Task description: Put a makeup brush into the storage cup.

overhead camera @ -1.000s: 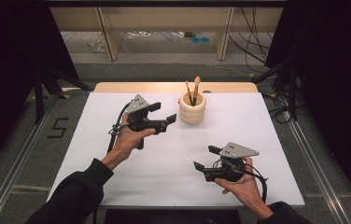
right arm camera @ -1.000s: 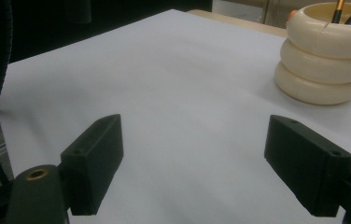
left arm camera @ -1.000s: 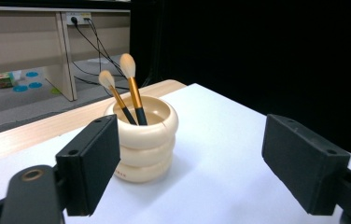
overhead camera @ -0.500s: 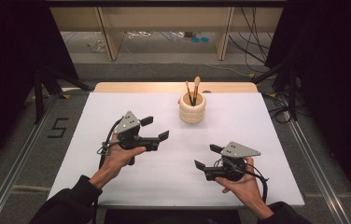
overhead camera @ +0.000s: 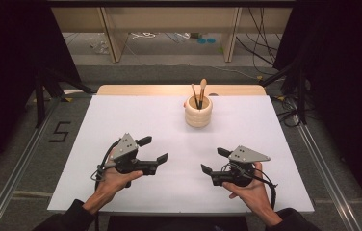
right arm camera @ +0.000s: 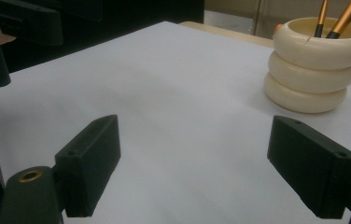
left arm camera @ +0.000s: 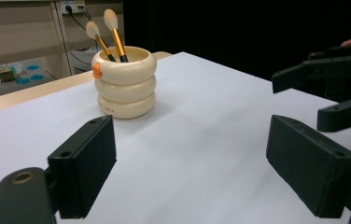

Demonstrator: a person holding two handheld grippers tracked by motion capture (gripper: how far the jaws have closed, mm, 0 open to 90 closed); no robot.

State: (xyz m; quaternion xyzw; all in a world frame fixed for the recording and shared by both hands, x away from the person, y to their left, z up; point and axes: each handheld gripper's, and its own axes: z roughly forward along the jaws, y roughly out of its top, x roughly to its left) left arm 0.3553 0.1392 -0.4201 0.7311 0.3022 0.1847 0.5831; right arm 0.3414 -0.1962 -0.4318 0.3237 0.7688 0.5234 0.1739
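Cream ribbed cup (overhead camera: 198, 111) with 2 brushes (overhead camera: 199, 93) stands upright at table's (overhead camera: 121, 120) far middle, both my grippers, left (overhead camera: 152, 149) and right (overhead camera: 213, 160), released and empty well short of it; approach level, pinch 1 handle low.

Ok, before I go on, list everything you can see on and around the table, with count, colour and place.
holder: one, cream, ringed, upright at the table's far middle.
brushes: two, gold handles with pale tips, standing in the holder.
table: one, white top with a wooden far edge.
shelving legs: wooden, on the floor beyond the table.
number 5 mark: one, dark, on the floor left of the table.
cables: dark, on the floor at far right.
left gripper: black, open, near left, holding nothing.
right gripper: black, open, near right, holding nothing.
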